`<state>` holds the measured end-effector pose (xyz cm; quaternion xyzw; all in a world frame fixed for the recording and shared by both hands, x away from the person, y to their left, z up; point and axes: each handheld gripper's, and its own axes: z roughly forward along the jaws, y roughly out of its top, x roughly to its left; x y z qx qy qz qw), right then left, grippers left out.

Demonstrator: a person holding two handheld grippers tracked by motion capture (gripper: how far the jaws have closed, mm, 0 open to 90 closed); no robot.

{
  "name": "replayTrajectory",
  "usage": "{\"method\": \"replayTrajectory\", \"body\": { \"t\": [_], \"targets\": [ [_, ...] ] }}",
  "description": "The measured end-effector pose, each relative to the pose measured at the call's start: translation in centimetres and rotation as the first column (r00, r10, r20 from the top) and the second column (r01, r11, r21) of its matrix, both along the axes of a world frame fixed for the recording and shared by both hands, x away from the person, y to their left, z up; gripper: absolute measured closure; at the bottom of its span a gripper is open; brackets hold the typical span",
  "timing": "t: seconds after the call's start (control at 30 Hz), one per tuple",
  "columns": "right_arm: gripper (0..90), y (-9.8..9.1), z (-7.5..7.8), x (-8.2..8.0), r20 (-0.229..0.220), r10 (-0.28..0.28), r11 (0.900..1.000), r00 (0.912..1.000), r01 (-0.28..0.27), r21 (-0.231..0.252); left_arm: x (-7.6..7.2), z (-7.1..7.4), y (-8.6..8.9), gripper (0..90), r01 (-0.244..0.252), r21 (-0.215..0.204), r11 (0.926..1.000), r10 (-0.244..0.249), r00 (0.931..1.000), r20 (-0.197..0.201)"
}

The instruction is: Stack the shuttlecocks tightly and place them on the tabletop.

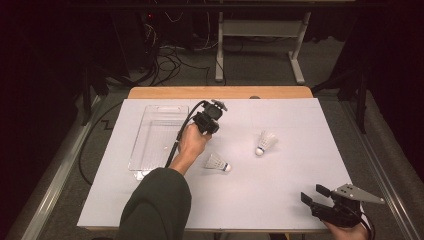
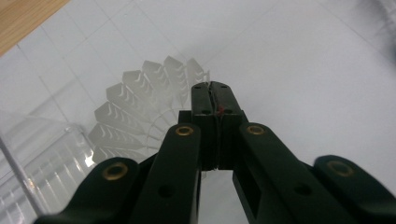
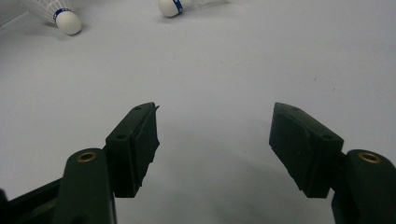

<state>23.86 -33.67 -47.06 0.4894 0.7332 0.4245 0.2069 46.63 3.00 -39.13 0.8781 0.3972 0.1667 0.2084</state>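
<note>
In the left gripper view, my left gripper (image 2: 212, 95) is shut on the feather rim of a white shuttlecock (image 2: 140, 105); a thin edge of feather pokes out between the pads. The high view has this gripper (image 1: 206, 124) held just right of a clear plastic tray (image 1: 150, 108). Two more shuttlecocks lie on the white sheet, one (image 1: 217, 162) near the left hand and one (image 1: 265, 142) farther right. My right gripper (image 1: 312, 196) rests open at the near right corner, with nothing between its jaws (image 3: 215, 140). Ahead of it lie the two shuttlecocks (image 3: 60, 14) (image 3: 180, 5).
A white sheet (image 1: 280, 200) covers the wooden table (image 1: 220, 92). The clear tray's wall (image 2: 46, 158) stands close to the left of the held shuttlecock. A cable (image 1: 177, 137) trails from the left gripper across the tray's edge. Desk legs and cables lie beyond the table.
</note>
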Motion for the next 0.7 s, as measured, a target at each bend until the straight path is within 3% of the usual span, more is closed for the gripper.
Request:
{"method": "replayTrajectory", "body": {
  "t": [0.3,0.5,0.7],
  "targets": [
    [33.2,-0.1,0.0,-0.1,-0.001,-0.003,1.0000,1.0000,0.003,-0.001,0.5,-0.5,0.2,89.8,-0.010,-0.001,0.9999,0.010,0.9998,-0.019],
    [33.2,-0.1,0.0,-0.1,-0.001,-0.005,1.0000,1.0000,0.005,-0.001,0.6,-0.9,-0.4,89.0,0.004,-0.023,0.9997,-0.005,0.9995,-0.032],
    [33.2,-0.1,0.0,-0.2,0.000,-0.008,1.0000,1.0000,0.008,0.000,0.7,-1.4,-0.9,82.3,0.018,-0.048,0.9987,-0.020,0.9985,-0.051]
  ]
}}
